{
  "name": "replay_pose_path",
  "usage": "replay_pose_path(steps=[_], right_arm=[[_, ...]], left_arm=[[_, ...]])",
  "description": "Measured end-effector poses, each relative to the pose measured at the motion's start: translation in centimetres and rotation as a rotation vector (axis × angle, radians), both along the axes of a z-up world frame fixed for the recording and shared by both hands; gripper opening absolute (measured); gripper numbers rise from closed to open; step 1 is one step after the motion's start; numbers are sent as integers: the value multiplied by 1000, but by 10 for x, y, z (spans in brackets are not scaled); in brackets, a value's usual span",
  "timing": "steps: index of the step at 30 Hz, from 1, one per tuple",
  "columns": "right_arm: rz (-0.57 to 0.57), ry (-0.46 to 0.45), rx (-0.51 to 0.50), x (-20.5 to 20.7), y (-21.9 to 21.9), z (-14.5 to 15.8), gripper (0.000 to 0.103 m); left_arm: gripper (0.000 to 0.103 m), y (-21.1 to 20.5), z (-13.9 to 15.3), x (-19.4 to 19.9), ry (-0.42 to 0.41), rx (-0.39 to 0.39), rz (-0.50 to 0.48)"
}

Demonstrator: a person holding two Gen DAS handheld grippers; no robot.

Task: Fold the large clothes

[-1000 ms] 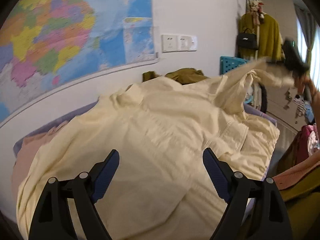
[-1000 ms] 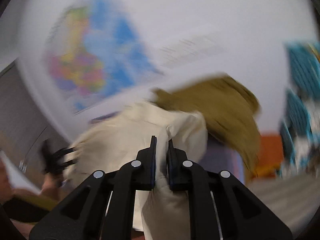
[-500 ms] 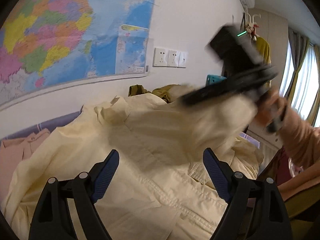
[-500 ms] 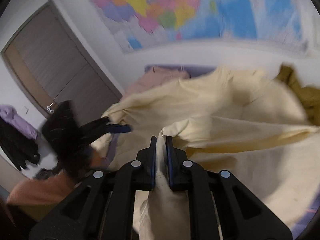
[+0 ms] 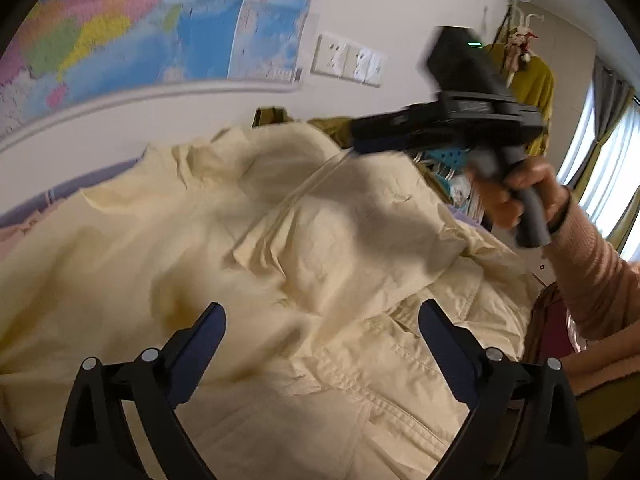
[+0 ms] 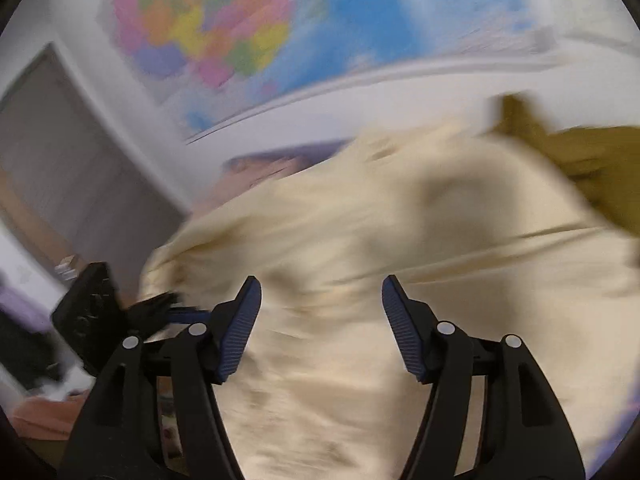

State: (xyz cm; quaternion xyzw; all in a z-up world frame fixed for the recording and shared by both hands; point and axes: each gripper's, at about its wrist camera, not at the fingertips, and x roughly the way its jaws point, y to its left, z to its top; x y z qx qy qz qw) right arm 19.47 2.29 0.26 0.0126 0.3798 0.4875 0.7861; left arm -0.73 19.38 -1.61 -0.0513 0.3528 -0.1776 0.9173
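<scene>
Garment: cream jacket (image 5: 320, 240) spread across the bed, one flap folded over its middle
Left gripper (image 5: 320, 328): jaws wide apart, having just been opening, nothing between them, above the jacket
Right gripper (image 6: 320, 308): jaws have just been opening, parted, cloth released beneath
Backdrop: wall map (image 5: 160, 20)

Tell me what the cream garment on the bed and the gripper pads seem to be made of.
Cream garment: looks like woven cotton or a cotton blend, matte; it holds crisp creases and shows stitched seams, though the fibre is a guess. Pads of the right gripper: dark blue, finely ribbed, probably rubber or soft plastic, on glossy black plastic arms.
</scene>
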Motion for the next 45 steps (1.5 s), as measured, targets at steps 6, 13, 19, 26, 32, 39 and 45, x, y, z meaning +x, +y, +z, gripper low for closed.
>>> replay_pose_path(steps=[6,13,19,26,32,39,45], right_arm=[[-161,-16,-47,27,-63,-17,64],[-47,-62,-170,19,-20,-52,62],[25,-97,-263,9,23,-83,64],[64,-101,-182,-4,37,-64,63],[190,-125,-196,-26,86,-68,63],[241,-164,-314,-40,136,-103,57],[218,-247,-326,-41,156,-95,6]], left_arm=[[67,25,-39,46,231,-11,182],[88,64,-25,33,183,-24,334],[72,66,-38,53,283,30,307],[0,82,-12,61,147,10,355],[4,116,-12,50,166,-2,416],[56,95,-12,26,111,48,320],[64,93,-10,23,83,51,311]])
